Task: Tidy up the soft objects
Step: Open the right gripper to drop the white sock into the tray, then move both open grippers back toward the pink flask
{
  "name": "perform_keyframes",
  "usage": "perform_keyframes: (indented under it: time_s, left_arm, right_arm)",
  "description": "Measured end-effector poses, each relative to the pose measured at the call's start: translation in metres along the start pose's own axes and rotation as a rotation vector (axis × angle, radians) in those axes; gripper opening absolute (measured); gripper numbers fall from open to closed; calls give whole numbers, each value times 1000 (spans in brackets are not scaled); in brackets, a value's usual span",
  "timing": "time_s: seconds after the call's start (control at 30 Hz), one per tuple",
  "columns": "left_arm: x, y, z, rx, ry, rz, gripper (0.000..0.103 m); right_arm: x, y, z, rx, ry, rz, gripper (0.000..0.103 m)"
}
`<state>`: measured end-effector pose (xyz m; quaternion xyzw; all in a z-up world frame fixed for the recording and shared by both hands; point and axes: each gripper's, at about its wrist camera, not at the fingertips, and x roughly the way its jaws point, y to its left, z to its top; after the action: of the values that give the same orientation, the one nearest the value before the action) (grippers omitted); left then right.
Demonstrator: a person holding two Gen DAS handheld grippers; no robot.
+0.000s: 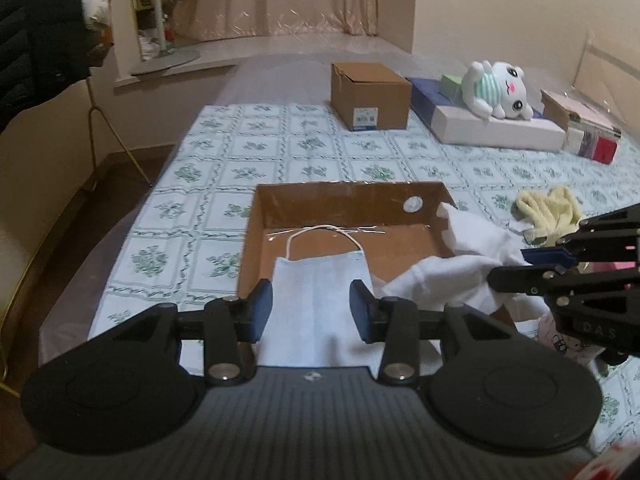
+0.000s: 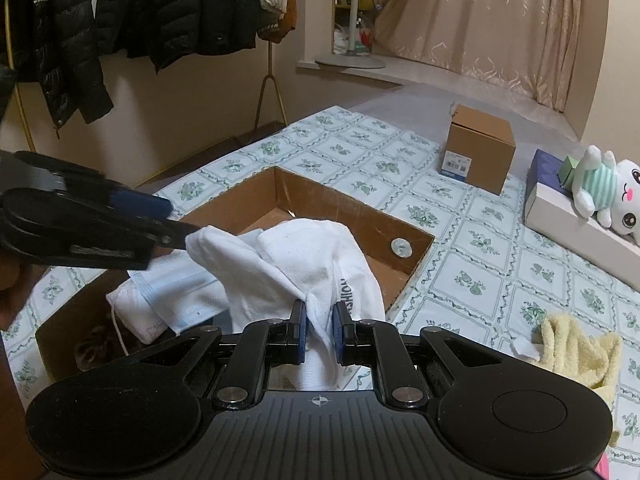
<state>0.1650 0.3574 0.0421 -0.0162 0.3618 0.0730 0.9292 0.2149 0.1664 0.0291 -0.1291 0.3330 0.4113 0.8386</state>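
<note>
- Blue-padded left tongs (image 1: 311, 310): jaws parted, nothing pinched. A pale blue face mask (image 1: 316, 300) lies between the pads without being pressed, its far end and ear loop inside the open cardboard box (image 1: 344, 196). Judged as just set down there, the box serving as the bin for soft items.
- Right tongs (image 2: 319, 330): closed on a fold of the white garment (image 2: 304, 264), the cloth bunched between the pads. The garment drapes over the near rim of the box and partly onto the mask; the grip appears to steady it on its way in.
- White garment, printed lettering on one edge: half in, half out of the box. Likely needs lowering further before release, or it may slide back out.
- Cardboard box, shallow, flaps off: stands on the patterned desk (image 1: 224, 168) directly ahead of both tongs, within easy reach.
- Yellow fluffy glove or cloth (image 2: 576, 352): on the desk, right of the box, not yet gathered; exact kind unclear.
- White plush toy (image 1: 500, 90): lying on a flat white box (image 1: 496, 132) at the far right, well apart from the open box.
- Closed brown carton (image 1: 370, 96): far centre of the desk, apart from the work.
</note>
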Motion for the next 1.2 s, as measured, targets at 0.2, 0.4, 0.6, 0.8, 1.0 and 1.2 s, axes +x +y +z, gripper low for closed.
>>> perform_keyframes:
  time_s: [0.2, 0.4, 0.6, 0.8, 1.0, 1.2]
  left_arm:
    - [-22, 5, -8, -15, -18, 19, 38]
    - [-41, 13, -16, -74, -49, 38, 40]
    - [-68, 4, -26, -102, -80, 46, 42]
    - [-109, -20, -42, -138, -135, 38, 54]
    - [-145, -50, -63, -166, -165, 24, 59]
    - [-170, -84, -86, -191, -174, 14, 69]
  right_arm:
    - [-3, 3, 2, 33, -24, 68, 13]
    - [-8, 1, 0, 74, -57, 122, 51]
    - [-54, 3, -8, 88, -131, 108, 52]
    - [-125, 2, -35, 127, -210, 77, 52]
    - [-189, -5, -81, 171, -247, -3, 55]
    - [-232, -20, -127, 206, -223, -64, 56]
